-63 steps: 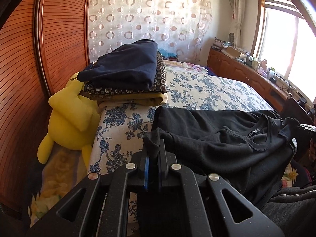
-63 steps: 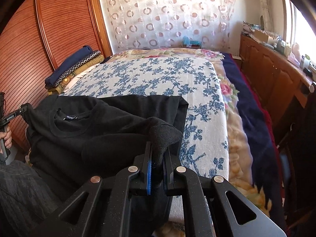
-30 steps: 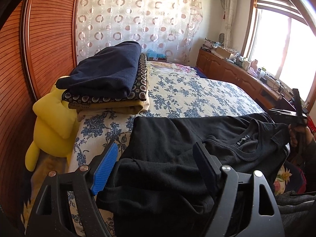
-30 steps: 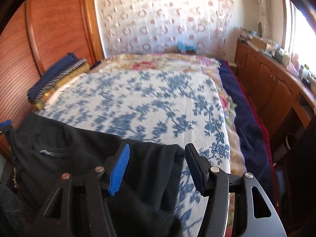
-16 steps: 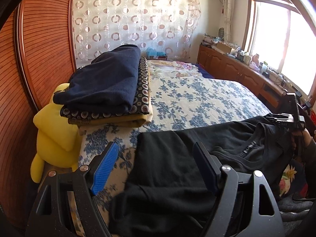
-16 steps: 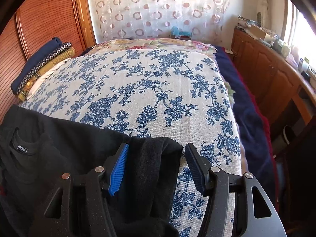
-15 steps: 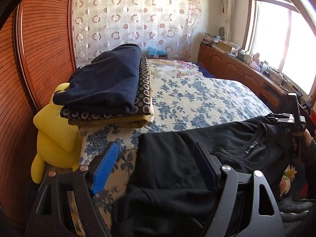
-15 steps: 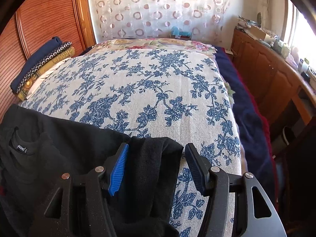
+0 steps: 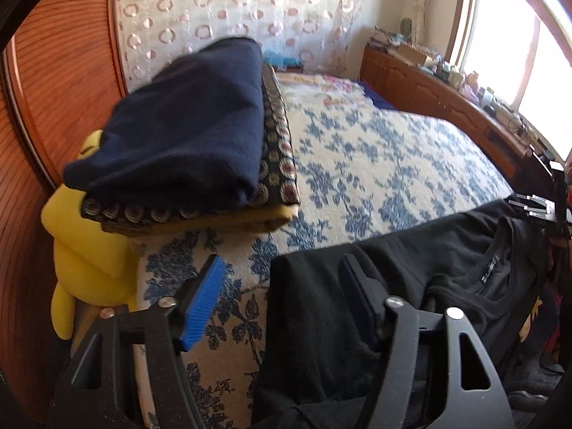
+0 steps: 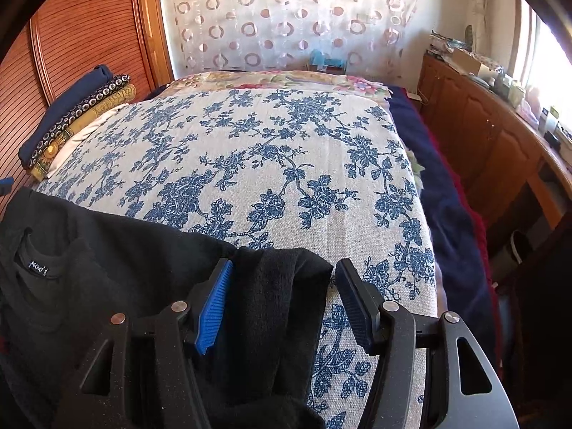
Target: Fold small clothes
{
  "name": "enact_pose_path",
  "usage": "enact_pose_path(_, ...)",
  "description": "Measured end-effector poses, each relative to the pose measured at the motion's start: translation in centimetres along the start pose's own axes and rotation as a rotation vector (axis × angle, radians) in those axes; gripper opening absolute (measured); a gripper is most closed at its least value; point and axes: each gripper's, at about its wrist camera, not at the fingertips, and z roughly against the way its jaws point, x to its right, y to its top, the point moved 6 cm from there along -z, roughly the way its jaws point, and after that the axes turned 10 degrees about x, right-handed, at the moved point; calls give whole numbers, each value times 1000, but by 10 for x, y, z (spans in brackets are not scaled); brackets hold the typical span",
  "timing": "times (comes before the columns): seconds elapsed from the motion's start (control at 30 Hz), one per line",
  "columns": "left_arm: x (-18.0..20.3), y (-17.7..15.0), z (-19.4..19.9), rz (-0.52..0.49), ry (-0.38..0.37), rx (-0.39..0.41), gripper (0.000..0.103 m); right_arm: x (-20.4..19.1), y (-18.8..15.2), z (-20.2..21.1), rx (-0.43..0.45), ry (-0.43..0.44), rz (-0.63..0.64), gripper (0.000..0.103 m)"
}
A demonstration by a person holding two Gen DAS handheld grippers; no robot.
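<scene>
Left gripper closing, black top's side edge between jaws, pads not pressing; right gripper half open astride bunched sleeve, no grip. Top lies across near edge of bed, collar up, long axis crosswise. Folding barely begun; finished stack alongside

A bed covered by a cream spread with blue flowers carried everything. A black top lay flat across its near edge, collar label facing up, one sleeve draped toward the near corner. Far from the top, at the bed's left edge beside the wooden wall, a stack of folded clothes rested, navy on top.
</scene>
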Motion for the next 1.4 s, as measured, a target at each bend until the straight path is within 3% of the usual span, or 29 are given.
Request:
enact_pose_path(0.23,6,-21,-15,1,-31,-75,53,0,0,0,1,0,0,61)
enact_pose_path(0.53,15,-27,-15,9,-65,-72,18,-1,0,0,-3,-7,7,61)
enact_pose_path(0.57,17,-26,-13,4,-63,-64,13,-3,0,0,-7,-5,17,58)
enact_pose_path(0.63,18,-23,-6,13,-59,-39,11,-10,0,3,-12,22,48,42)
enact_pose_path(0.67,18,-18,-3,22,-41,-14,10,-14,0,5,-22,44,51,22)
enact_pose_path(0.7,18,-15,4,30,-30,7,10,-19,-1,7,-35,69,56,10)
enact_pose_path(0.8,25,-3,32,49,-41,84,9,-30,-1,17,-21,53,105,9)
enact_pose_path(1.03,51,26,107,27,-102,229,9,-22,36,106,221,87,6,8)
enact_pose_path(1.4,75,92,205,-22,-148,460,9,-22,90,244,526,107,-1,8)
